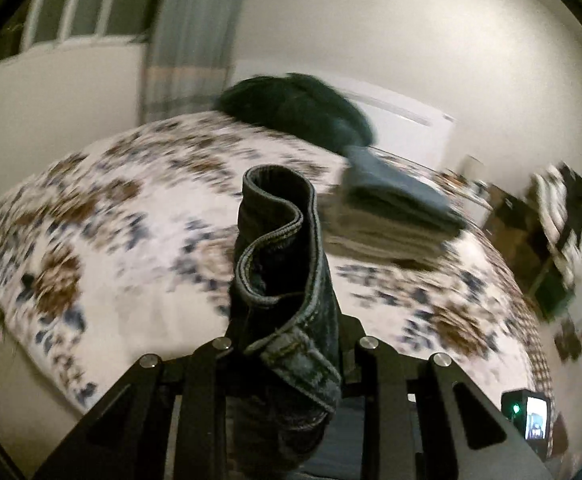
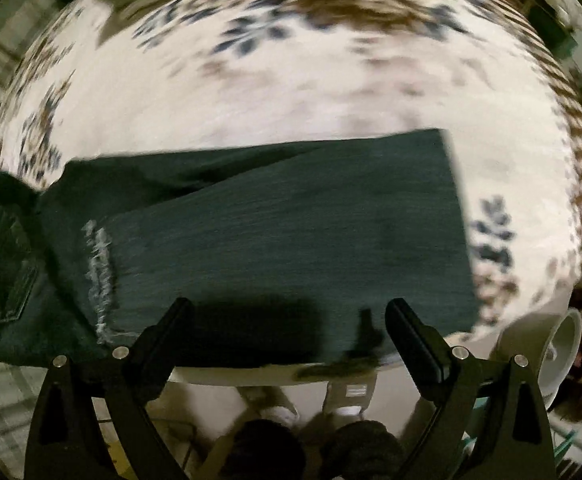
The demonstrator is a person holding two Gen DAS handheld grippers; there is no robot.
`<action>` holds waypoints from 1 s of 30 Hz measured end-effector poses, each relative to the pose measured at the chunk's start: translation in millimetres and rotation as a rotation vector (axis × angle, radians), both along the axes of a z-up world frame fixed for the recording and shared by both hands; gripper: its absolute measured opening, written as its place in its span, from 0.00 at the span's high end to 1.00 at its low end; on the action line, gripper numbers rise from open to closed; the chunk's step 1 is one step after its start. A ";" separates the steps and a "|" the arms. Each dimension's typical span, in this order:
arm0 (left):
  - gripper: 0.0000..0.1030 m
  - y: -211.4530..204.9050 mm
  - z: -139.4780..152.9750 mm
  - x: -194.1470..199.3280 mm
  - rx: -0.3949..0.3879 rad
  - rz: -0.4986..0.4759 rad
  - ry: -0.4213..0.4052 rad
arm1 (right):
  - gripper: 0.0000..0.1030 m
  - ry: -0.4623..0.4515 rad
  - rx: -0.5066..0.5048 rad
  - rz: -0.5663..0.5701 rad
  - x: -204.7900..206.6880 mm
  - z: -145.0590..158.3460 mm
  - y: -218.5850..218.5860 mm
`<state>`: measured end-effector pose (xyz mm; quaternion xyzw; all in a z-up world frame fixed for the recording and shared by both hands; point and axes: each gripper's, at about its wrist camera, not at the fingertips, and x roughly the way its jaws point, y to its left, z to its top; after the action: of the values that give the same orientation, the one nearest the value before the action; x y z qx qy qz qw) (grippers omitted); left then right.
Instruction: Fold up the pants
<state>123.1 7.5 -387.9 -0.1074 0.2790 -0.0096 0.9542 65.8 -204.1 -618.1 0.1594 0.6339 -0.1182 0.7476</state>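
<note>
The bed (image 2: 291, 92) wears a white floral-print cover, and the dark denim jeans (image 2: 275, 232) lie flat across its near edge, legs stacked, a frayed pale rip beside the back pocket. Farther back on the bed sits a stack of folded clothes (image 1: 395, 216). The left tool (image 1: 291, 332) pinches the jeans' curled, stitched waistband (image 1: 279, 240), raised above the bed. The right tool (image 2: 289, 320) hangs spread wide above the jeans, gripping nothing.

A floral bedspread (image 1: 123, 220) is lying ahead of the left fingers. Beyond their tips to the right, folded clothes (image 1: 395, 216) are sitting stacked, a dark heap (image 1: 299, 108) behind them. A white bowl (image 2: 559, 344) is sitting right of the right fingers.
</note>
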 end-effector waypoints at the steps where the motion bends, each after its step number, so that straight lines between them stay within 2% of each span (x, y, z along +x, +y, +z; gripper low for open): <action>1: 0.78 -19.0 3.1 -1.2 0.013 -0.039 -0.006 | 0.05 -0.003 0.004 -0.027 -6.5 1.7 -17.3; 5: 0.78 -80.9 4.5 -6.3 0.040 -0.164 -0.006 | 0.05 0.004 0.001 -0.137 -34.6 2.2 -82.4; 10: 0.78 -164.9 -14.1 -15.3 0.073 -0.309 0.037 | 0.05 0.015 -0.019 -0.249 -76.2 -6.1 -159.4; 12: 0.78 -199.2 -33.2 -20.0 0.090 -0.364 0.087 | 0.05 0.030 -0.038 -0.288 -93.9 -10.3 -186.0; 16: 0.76 -261.3 -81.5 -27.4 0.190 -0.444 0.191 | 0.05 0.047 -0.029 -0.360 -128.0 -19.3 -232.7; 18: 0.72 -286.3 -111.9 -23.7 0.254 -0.469 0.298 | 0.05 0.044 -0.020 -0.381 -141.4 -20.8 -251.0; 20: 0.69 -301.3 -135.1 -20.3 0.277 -0.489 0.392 | 0.05 0.030 0.001 -0.398 -154.7 -19.2 -268.4; 21: 0.67 -304.0 -138.9 -21.2 0.274 -0.491 0.408 | 0.05 0.022 0.009 -0.403 -158.8 -17.5 -275.7; 23: 0.45 -303.1 -136.1 -23.3 0.239 -0.503 0.407 | 0.05 -0.008 0.044 -0.414 -163.7 -13.5 -287.6; 24: 0.19 -303.9 -131.1 -25.0 0.210 -0.517 0.409 | 0.05 -0.027 0.063 -0.421 -167.4 -9.5 -294.7; 25: 0.05 -304.8 -126.5 -25.6 0.194 -0.524 0.412 | 0.05 -0.043 0.079 -0.423 -167.7 -6.0 -299.7; 28: 0.04 -303.8 -108.2 -32.6 0.123 -0.548 0.432 | 0.05 -0.118 0.154 -0.421 -157.5 6.4 -312.8; 30: 0.04 -282.2 -87.8 -25.7 0.095 -0.513 0.434 | 0.05 -0.175 0.245 -0.393 -145.8 16.2 -315.0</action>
<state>97.4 -274.7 -475.6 0.0116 0.4937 -0.2134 0.8429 -80.0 -519.1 -601.9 0.3787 0.5331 -0.1695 0.7373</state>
